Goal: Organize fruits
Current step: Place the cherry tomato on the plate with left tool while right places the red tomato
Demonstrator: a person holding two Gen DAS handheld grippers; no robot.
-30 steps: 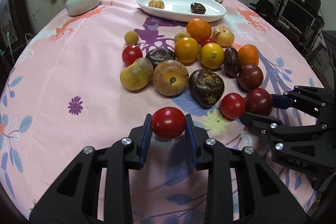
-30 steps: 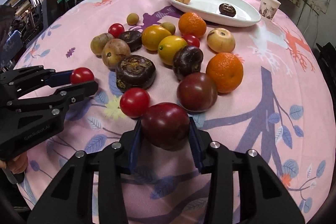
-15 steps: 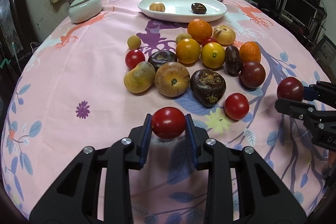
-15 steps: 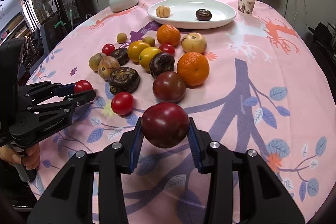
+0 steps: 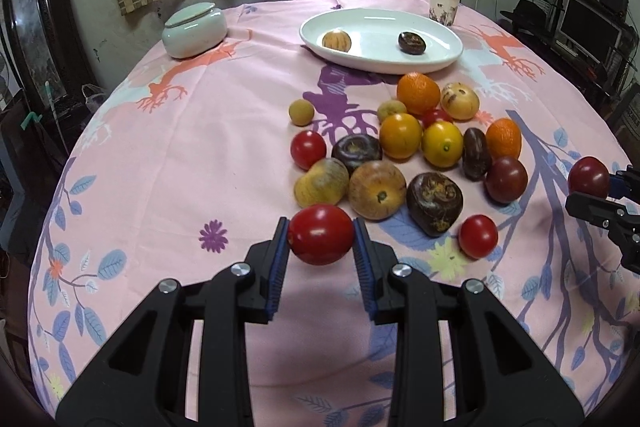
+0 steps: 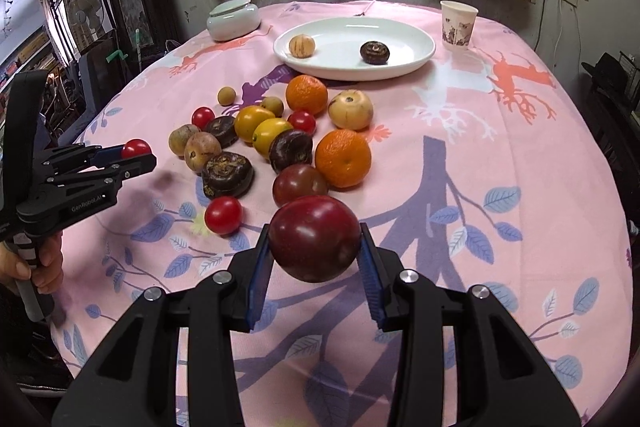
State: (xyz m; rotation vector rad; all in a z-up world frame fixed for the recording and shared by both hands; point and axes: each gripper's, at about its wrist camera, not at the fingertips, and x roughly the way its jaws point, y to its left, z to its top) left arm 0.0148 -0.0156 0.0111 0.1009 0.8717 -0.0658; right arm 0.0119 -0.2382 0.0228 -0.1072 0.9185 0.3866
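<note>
Left claw: clamped on a glossy bright red tomato, its blue pads pressed to both sides; the fruit is lifted clear of the pink worktop, on the near side of the fruit pile, well short of the white oval plate
Right claw: clamped on a larger, dark maroon tomato, smooth and shiny, gripped on both flanks; held above the cloth, nearer than the plate and the pile
On the plate: two fruits; one pale tan striped fruit toward its left end; one dark brown wrinkled fruit toward its right; apart from each other
Pile in front of the plate: two oranges, one just before the plate's rim, one further right; two yellow-orange tomatoes side by side; three red tomatoes on the cloth, one at the pile's left, one at its near edge, one half hidden in the middle; one dark maroon tomato; three dark brown wrinkled fruits; three tan-brown fruits; two small round tan fruits
Beside the plate: one paper cup just off its right end; one pale lidded ceramic jar well to its left
Person: a hand on the left claw's handle, far left of the plate in the right wrist view
</note>
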